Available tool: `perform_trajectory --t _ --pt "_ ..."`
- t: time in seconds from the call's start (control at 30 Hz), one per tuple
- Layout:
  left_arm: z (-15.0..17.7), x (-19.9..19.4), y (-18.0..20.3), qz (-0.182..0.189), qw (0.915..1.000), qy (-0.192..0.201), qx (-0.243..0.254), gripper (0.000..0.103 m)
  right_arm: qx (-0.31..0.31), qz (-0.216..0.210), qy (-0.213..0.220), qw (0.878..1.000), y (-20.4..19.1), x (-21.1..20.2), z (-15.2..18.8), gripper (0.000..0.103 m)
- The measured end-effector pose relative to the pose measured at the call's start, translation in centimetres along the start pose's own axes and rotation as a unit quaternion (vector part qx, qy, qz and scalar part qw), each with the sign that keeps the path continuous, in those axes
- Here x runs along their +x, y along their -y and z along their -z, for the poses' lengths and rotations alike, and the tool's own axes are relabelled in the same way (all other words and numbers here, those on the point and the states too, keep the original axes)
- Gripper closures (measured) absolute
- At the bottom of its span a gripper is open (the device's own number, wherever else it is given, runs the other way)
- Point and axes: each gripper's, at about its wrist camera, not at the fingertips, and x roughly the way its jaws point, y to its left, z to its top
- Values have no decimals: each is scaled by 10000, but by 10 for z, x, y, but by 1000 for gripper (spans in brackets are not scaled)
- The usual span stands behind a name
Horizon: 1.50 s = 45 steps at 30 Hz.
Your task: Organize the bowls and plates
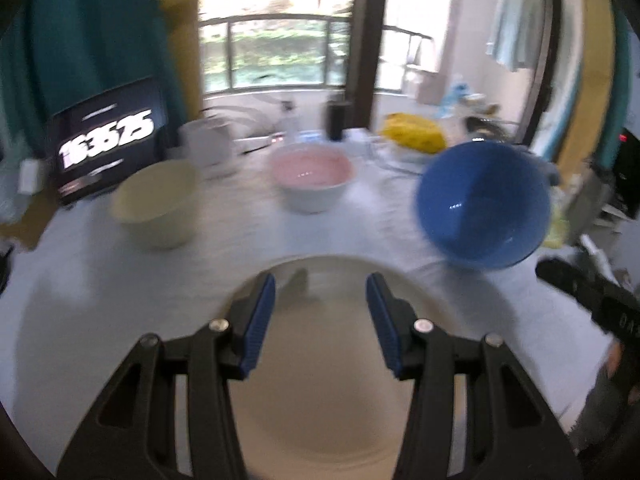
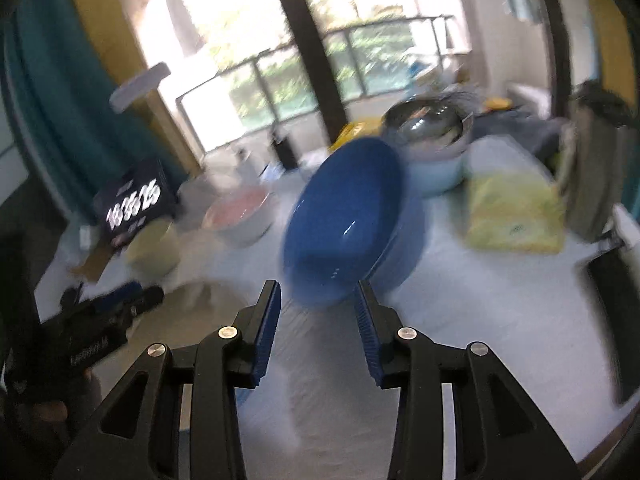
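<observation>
A white plate (image 1: 320,360) lies on the pale surface (image 1: 100,300) directly under the open left tool (image 1: 320,292). Beyond it, a cream bowl (image 1: 156,204), a pink bowl (image 1: 312,180) and a tilted blue bowl (image 1: 482,204) stand in a row, with bare gaps between them. The blue bowl sits just ahead of the open right tool (image 2: 318,300). A yellow-green packet (image 2: 516,216) and a steel pot (image 2: 428,128) crowd the far right side.

A dark screen (image 1: 106,140) stands at the far left edge of the table (image 1: 100,272), showing large white digits. Motion blur smears them; they look like 16:36:25, though the middle pair is uncertain. Its smaller lines are unreadable.
</observation>
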Motion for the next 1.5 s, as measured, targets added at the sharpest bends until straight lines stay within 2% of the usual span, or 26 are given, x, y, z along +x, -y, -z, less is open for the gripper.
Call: perform_trajectory --t 0.1,0.17,0.3,0.37,0.43,0.53,0.8,1.03,1.4,1.5 --pt "13 2 -24 -332 9994 -16 -86 54 -70 -173 -511 9985 -21 29 14 63" --pt "23 5 -39 -405 9990 -105 -184 54 -106 -253 -837 9961 -33 50 24 63" --pt "39 16 -63 -226 9980 -429 -407 54 -71 -272 -1220 9921 -49 75 40 64" --pt "46 24 -71 -125 9969 -602 -498 54 -67 -252 -1353 9905 -55 85 46 72" --pt "51 31 -73 33 9955 -752 -576 54 -74 -155 -1324 9910 -60 89 48 72" --pt "59 40 -78 545 9922 -808 -774 54 -76 -56 -1279 9917 -64 91 47 73" --pt "55 39 -90 720 9912 -814 -757 60 -91 72 -1240 9922 -81 101 45 73" --pt "57 30 -127 400 9907 -716 -1090 60 -342 -107 -1378 9898 -117 119 43 73" --pt "61 14 -185 -281 9852 -719 -1528 60 -857 -737 -1627 9802 -184 150 45 73" --pt "54 -2 -192 -869 9829 -512 -1541 59 -902 -812 -1663 9786 -188 153 43 73"
